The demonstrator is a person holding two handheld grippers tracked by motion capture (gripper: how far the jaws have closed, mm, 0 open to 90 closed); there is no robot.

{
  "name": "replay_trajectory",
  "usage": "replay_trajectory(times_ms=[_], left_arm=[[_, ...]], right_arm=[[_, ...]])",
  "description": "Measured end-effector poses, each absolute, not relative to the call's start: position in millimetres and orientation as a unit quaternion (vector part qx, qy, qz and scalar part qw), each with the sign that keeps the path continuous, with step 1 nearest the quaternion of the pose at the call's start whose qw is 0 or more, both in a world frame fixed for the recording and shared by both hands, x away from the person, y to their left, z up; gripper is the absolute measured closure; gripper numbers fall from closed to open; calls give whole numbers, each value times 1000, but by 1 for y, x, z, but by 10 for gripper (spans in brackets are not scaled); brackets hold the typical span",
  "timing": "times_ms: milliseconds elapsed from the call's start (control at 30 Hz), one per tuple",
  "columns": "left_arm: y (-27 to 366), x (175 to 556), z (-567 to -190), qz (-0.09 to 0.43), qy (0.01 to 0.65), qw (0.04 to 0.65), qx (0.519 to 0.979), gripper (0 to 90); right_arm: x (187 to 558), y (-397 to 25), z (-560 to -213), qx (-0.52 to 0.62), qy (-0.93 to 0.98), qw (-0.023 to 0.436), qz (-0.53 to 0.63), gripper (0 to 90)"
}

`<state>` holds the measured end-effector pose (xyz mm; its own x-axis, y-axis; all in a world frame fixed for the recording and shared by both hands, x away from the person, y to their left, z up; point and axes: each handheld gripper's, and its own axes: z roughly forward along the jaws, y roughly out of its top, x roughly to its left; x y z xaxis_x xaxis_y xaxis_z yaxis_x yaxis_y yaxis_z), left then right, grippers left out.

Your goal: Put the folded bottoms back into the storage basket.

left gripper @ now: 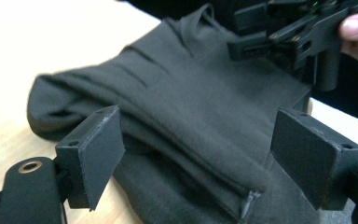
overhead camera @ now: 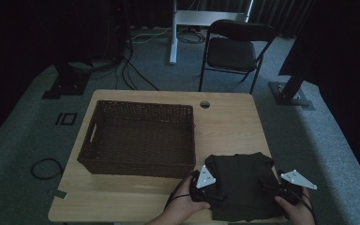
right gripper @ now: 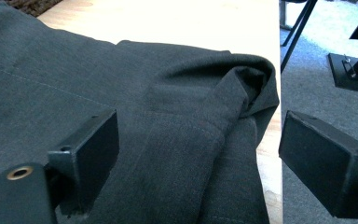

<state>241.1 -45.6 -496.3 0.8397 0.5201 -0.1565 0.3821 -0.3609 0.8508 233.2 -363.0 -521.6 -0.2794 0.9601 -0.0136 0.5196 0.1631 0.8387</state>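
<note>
From the high view, a dark folded garment [overhead camera: 243, 185] lies at the table's [overhead camera: 225, 122] near right edge, beside a brown wicker basket [overhead camera: 140, 138]; my left gripper [overhead camera: 200, 183] sits at its left edge, my right gripper [overhead camera: 288, 187] at its right. In the left gripper view, my jaws stand spread around a fold of the cloth. In the right gripper view, my jaws stand spread too, over the garment's rolled edge.

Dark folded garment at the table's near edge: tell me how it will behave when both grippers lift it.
The dark garment will probably sag and unfold: soft rounded folds show in the left gripper view, nothing stiff. It looks light, being thin cloth lying flat. Pinched only at the edges by the open left gripper and right gripper, its middle would likely droop.
</note>
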Motion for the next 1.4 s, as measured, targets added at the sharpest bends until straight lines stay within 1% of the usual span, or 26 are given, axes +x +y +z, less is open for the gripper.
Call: replay_trajectory(times_ms=[67, 100, 300, 533, 667, 767, 933, 1067, 1100, 1167, 1233, 1267, 1300, 1400], left_arm=[[-49, 242, -503, 66, 277, 486, 827, 177], [-51, 244, -509, 66, 283, 470, 833, 176], [-54, 251, -521, 72, 308, 448, 837, 176], [-58, 258, -527, 53, 326, 438, 836, 176], [-59, 261, -533, 41, 341, 435, 832, 156], [-61, 265, -537, 21, 349, 427, 834, 150], [-67, 265, -538, 31, 336, 418, 843, 155], [-70, 266, -546, 17, 355, 424, 833, 137], [-69, 267, -551, 15, 356, 440, 824, 114], [-69, 267, -551, 11, 356, 441, 824, 111], [-72, 268, -551, 16, 350, 437, 828, 112], [-72, 268, -551, 16, 350, 437, 828, 113], [-74, 269, -551, 17, 347, 436, 830, 119], [-79, 269, -551, 22, 346, 434, 831, 145]], right_arm=[[234, -363, -523, 524, 706, 289, 378, 120], [235, -362, -526, 525, 708, 287, 375, 120], [237, -363, -532, 530, 709, 288, 365, 120], [240, -366, -539, 536, 711, 281, 358, 117], [241, -366, -541, 538, 712, 274, 358, 119], [243, -368, -542, 547, 710, 260, 358, 118], [247, -370, -544, 553, 712, 241, 358, 118], [248, -371, -545, 553, 713, 231, 364, 128], [248, -371, -546, 555, 712, 222, 369, 135], [248, -372, -547, 558, 710, 213, 373, 148], [248, -371, -548, 563, 707, 200, 378, 182], [248, -371, -548, 563, 707, 200, 378, 182], [248, -371, -548, 567, 703, 188, 385, 221], [246, -371, -549, 573, 696, 178, 395, 291]])
